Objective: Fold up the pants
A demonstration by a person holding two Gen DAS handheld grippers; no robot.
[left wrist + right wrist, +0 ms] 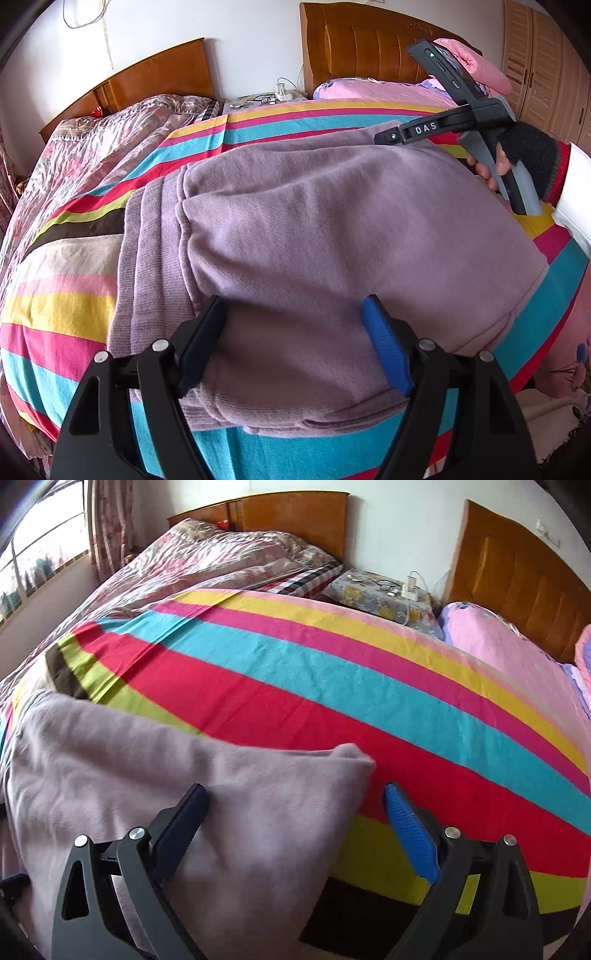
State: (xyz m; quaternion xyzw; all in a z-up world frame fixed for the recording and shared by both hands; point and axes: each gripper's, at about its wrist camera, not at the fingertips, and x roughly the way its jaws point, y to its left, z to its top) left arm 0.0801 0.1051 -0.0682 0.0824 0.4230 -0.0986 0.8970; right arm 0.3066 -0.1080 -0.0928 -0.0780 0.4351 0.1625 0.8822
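Lilac sweatpants (314, 229) lie folded on a striped bedsheet (66, 310), ribbed cuffs (147, 266) stacked at the left. My left gripper (293, 306) is open just above the pants' near edge, holding nothing. My right gripper shows in the left wrist view (384, 138) at the far right edge of the pants, hand on its handle. In the right wrist view the right gripper (295, 794) is open over a corner of the pants (184, 782); the corner lies between the jaws, its tip (354, 755) on the sheet.
The striped sheet (332, 686) covers the bed. A crumpled floral quilt (207, 557) lies at the far left, a pink quilt (491, 646) at the far right. A nightstand (380, 590) with a charger stands between two wooden headboards. A wardrobe (543, 66) is at the right.
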